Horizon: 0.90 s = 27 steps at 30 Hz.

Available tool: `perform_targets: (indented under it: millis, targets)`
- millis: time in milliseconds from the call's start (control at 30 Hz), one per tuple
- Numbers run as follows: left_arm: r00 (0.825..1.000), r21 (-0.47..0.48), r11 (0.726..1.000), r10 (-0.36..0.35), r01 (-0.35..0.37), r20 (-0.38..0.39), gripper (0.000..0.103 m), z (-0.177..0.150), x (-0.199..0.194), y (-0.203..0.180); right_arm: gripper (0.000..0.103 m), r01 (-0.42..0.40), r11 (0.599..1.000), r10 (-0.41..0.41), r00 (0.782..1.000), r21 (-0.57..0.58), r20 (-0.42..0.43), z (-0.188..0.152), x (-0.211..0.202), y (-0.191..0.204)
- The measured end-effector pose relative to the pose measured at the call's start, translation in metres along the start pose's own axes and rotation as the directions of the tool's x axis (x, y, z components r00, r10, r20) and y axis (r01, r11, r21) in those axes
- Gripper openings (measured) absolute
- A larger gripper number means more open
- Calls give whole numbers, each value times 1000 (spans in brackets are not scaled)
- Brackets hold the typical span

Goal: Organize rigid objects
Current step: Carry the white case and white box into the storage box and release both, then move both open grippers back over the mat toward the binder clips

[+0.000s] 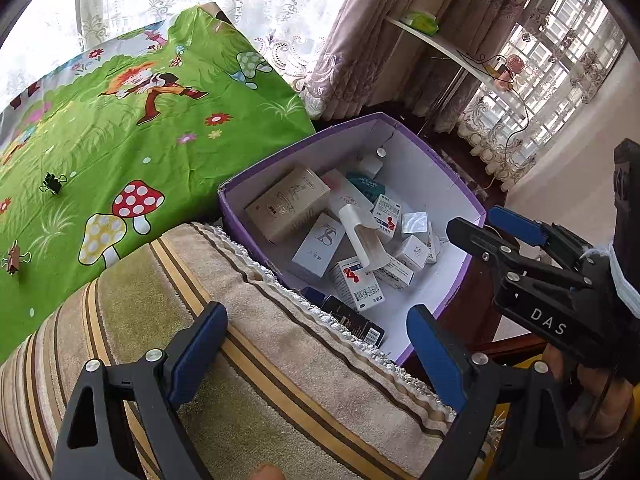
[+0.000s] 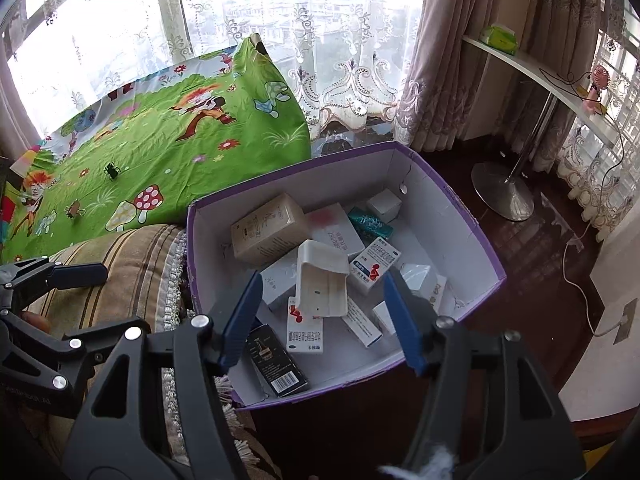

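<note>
**Two open grippers at a purple box of small cartons**

Left wrist view, left to right: a green cartoon-print cloth [image 1: 132,128] fills the upper left, with two binder clips [image 1: 53,183] on it. A striped cushion [image 1: 248,360] crosses the lower centre beneath the left gripper [image 1: 316,354], whose blue pads stand wide apart with nothing between them. The cushion's fringed edge hides the near wall of the purple box [image 1: 400,188] at centre. The right gripper [image 1: 486,226] enters at right, over the box's far rim.

Right wrist view: this view alone shows the floor and a round metal stand base [image 2: 502,190] at right, and the whole box interior. The right gripper [image 2: 324,320], at lower centre, has its pads apart and grips nothing; the white open-ended holder [image 2: 322,280] lies between them, on top of the cartons. At least ten cartons lie in the box, among them one tan carton [image 2: 268,228] and one black carton [image 2: 276,360].
</note>
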<state>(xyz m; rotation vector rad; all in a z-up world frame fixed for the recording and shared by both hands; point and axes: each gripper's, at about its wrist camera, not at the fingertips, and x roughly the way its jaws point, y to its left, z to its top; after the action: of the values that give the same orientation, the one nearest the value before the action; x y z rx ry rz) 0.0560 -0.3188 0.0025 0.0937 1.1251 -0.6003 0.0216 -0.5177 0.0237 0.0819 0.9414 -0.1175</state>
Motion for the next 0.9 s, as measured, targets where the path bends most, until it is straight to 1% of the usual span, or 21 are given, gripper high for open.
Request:
perform_targets:
  millis: [133, 367, 433, 500, 567, 633, 733, 833, 900]
  targets:
    - [1000, -9, 1000, -10, 10, 3, 92, 1, 0, 3, 67, -2, 1000, 2, 1000, 6, -5, -2, 2, -1]
    - [1000, 9, 1000, 2, -2, 4, 93, 0, 0, 0, 67, -4, 1000, 4, 1000, 1, -12, -2, 5, 1]
    - [1000, -7, 1000, -10, 10, 14, 93, 3, -5, 6, 67, -8, 1000, 8, 1000, 4, -9, -1, 5, 2]
    - [999, -30, 999, -40, 40, 21, 93, 7, -12, 18, 67, -16, 1000, 16, 1000, 4, -6, 1, 5, 5]
    - [999, -40, 999, -9, 11, 53, 93, 12, -22, 30, 67, -24, 1000, 24, 1000, -10, 1, 6, 5, 11]
    - [995, -50, 998, 37, -32, 95, 93, 16, -35, 49, 69, -44, 998, 44, 999, -38, 13, 14, 4, 23]
    - [992, -95, 993, 75, -65, 104, 92, 23, -46, 92, 72, -65, 994, 68, 997, -90, 29, 30, 6, 47]
    - [977, -178, 971, 182, -161, 111, 90, 27, -54, 151, 73, -105, 982, 113, 993, -157, 42, 49, 10, 79]
    - [968, -247, 948, 229, -199, 100, 86, 29, -60, 193, 73, -128, 972, 138, 990, -197, 38, 62, 16, 100]
